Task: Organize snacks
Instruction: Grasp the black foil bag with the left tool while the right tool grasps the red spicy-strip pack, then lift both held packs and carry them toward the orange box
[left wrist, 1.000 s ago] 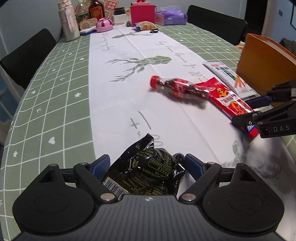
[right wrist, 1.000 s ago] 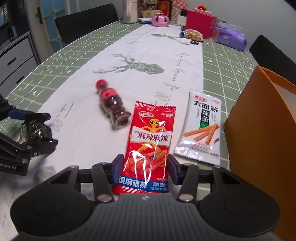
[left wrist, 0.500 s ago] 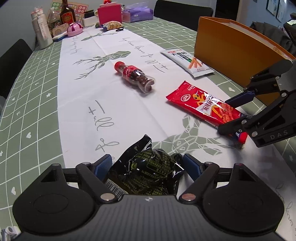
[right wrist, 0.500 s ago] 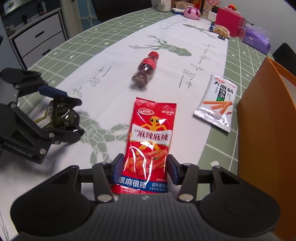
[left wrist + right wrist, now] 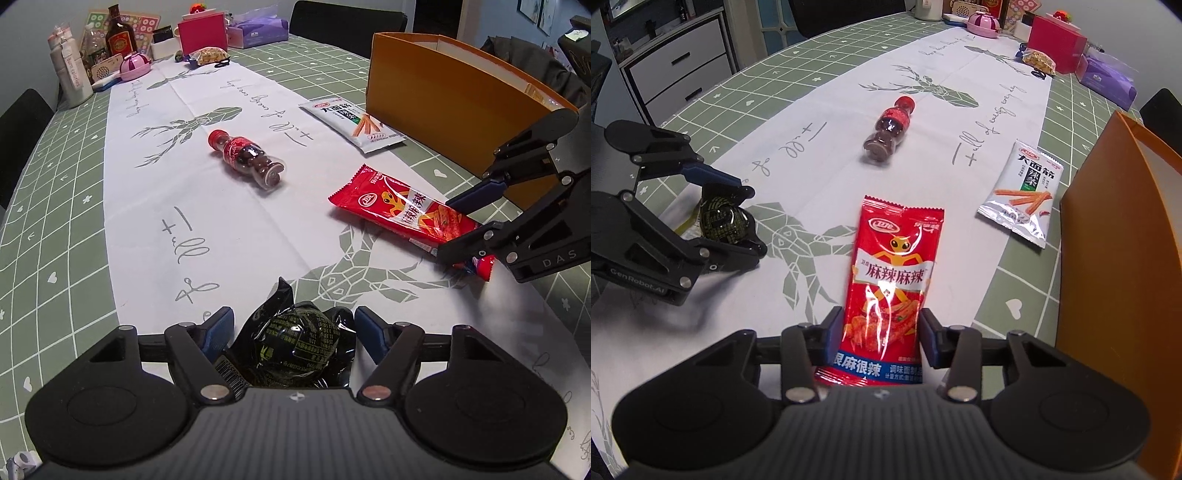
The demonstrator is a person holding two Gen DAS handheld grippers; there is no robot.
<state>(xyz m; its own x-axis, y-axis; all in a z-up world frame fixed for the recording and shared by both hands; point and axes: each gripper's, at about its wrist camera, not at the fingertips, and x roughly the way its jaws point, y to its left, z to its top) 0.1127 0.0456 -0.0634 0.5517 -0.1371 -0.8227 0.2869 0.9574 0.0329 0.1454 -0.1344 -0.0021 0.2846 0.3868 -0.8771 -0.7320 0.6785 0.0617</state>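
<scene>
My left gripper is shut on a black snack packet and holds it low over the white runner; it also shows in the right wrist view. My right gripper is shut on the near end of a red spicy snack packet; the packet also shows in the left wrist view, lifted a little off the cloth. A small cola-shaped bottle of candy lies on its side mid-table. A silver snack packet lies by the orange box.
The orange box stands open at the right table edge, close to my right gripper. Bottles, a pink box, a purple tissue pack and other items crowd the far end. Black chairs stand around the green checked table.
Both grippers have moved with their packets; the left view has swung right toward the orange box. The red packet's far end has lifted off the cloth. The bottle has stopped rolling.
</scene>
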